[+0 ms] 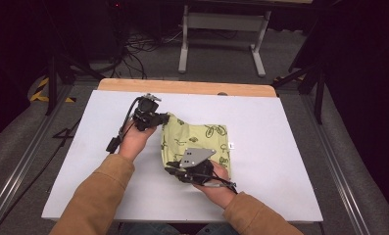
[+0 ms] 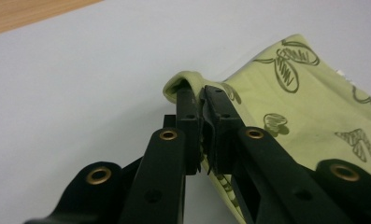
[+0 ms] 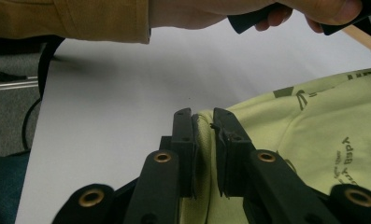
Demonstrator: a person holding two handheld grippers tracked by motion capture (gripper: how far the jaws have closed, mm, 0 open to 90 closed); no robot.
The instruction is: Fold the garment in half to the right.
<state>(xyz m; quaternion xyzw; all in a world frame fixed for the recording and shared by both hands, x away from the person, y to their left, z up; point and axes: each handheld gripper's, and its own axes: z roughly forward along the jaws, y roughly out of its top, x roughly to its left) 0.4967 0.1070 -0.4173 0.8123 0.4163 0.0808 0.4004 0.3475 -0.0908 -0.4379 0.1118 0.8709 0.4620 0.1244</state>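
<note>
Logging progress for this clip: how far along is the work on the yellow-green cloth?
Done: the yellow-green cloth lies bunched, apparently already folded over, mid-table. In hand: the left tongs are shut on its far left edge, and the right tongs pinch its near edge. Left: whatever fold or spread comes next; the cloth isn't yet flat or tidy.

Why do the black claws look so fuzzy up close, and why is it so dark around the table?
In the left gripper view the near links blur at the bottom, while the yellow cloth looks sharper. In the right gripper view the links blur likewise, and the hand's shadow falls on the table. In the high view the table is evenly lit; the room's sides stay dark.
</note>
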